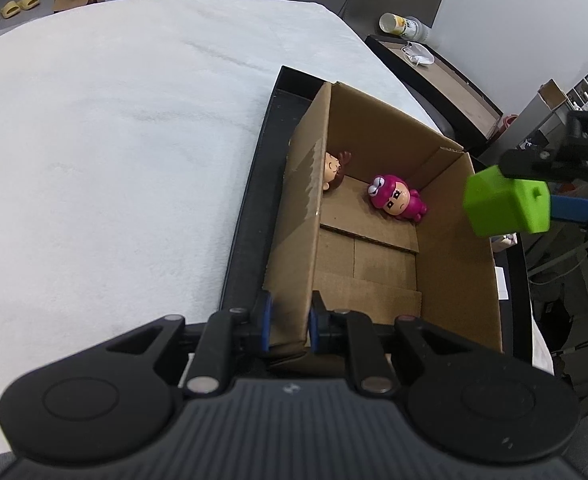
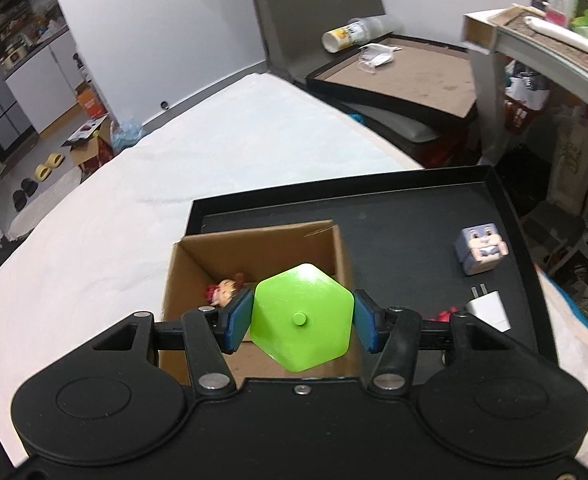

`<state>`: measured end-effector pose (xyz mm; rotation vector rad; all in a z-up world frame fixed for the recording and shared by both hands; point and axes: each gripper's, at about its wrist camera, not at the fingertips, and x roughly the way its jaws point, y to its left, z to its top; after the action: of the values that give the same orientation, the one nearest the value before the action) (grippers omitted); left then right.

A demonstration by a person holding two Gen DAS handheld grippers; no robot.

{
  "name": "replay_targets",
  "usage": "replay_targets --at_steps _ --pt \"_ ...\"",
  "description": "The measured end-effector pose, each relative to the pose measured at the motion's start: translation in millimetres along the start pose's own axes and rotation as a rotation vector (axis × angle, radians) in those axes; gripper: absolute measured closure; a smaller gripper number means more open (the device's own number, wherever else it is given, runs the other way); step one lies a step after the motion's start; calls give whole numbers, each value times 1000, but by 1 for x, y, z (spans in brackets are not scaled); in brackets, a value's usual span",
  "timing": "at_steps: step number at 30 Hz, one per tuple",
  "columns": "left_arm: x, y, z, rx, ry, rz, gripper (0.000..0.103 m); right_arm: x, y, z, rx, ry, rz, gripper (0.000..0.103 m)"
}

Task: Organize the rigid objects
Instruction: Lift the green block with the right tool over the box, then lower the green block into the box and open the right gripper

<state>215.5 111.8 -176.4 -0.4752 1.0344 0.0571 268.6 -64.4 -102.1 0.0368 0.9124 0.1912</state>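
The right gripper (image 2: 302, 318) clasps a bright green block (image 2: 302, 316) between its blue pads (image 2: 238, 320), holding it in the air above the open cardboard box (image 2: 254, 240); in the left wrist view the same green block (image 1: 508, 204) hangs over the box's right wall, pinned from both sides by the fingers of the right gripper (image 1: 534, 196). The left gripper (image 1: 290, 320) is clenched on the near left wall of the cardboard box (image 1: 454, 248), one blue pad (image 1: 266, 320) outside the wall and the other inside. The box stands on a black tray (image 1: 250, 220) that rests on a white cloth-covered table (image 1: 114, 140). Inside the box, a pink figurine (image 1: 398, 198) lies on the cardboard floor near the far corner, and a brown-haired figurine (image 1: 334, 170) lies against the left wall. On the tray beside the box, well apart from the block, sit a blue cube-shaped toy (image 2: 480, 248) and a white charger plug (image 2: 488, 308).
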Motion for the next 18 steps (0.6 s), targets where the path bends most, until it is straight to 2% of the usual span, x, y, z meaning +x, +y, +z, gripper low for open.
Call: replay_targets --at_steps 10,18 --pt "-1 -1 -1 6 1 -4 86 22 27 -9 -28 54 36 50" --pt "1 0 1 5 5 -9 86 45 35 -11 10 112 69 50"
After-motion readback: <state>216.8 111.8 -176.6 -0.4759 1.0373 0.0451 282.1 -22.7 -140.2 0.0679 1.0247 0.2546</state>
